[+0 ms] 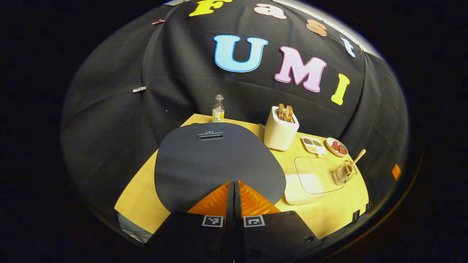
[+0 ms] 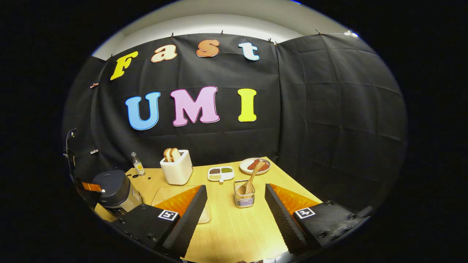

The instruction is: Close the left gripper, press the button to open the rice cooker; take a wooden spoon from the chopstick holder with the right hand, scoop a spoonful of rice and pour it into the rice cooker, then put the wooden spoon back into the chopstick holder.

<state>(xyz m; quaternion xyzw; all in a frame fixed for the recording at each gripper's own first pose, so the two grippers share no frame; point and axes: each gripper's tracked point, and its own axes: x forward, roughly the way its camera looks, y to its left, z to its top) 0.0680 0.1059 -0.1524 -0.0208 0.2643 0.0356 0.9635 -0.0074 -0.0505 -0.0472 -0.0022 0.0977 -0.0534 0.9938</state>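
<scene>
The left gripper [image 1: 234,197] has its 2 fingers brought together with nothing between them, poised just above the closed dark lid of the rice cooker [image 1: 219,164], so the first step, closing the gripper, looks done while the press on the button does not: the lid lies flat and shut in both views, and the button itself cannot be picked out from above. The right gripper [image 2: 236,215] stands wide apart and empty over the wooden table [image 2: 234,233], its fingers framing the wire chopstick holder [image 2: 244,199] a little farther on. The wooden spoon [image 2: 250,180] stands in that holder, bowl down and handle leaning up and away, so taking it, scooping, pouring and returning it all appear to remain. In the left gripper view a clear shallow tray [image 1: 314,177] lies just beside the cooker, with a pale whitish patch at its near edge that may be rice, though that is too unclear to say. Beyond the holder sits a small white divided dish [image 2: 220,173] with 3 compartments: dark grains in 1, green ones in another, and pale contents in the nearest. Next to it a round plate [image 2: 255,166] carries reddish pieces that look like sausage. Farther left a white toaster [image 2: 177,168] holds 2 slices of bread upright in its slots, and near the wall a small glass bottle [image 2: 137,165] stands upright, its contents hard to judge.
</scene>
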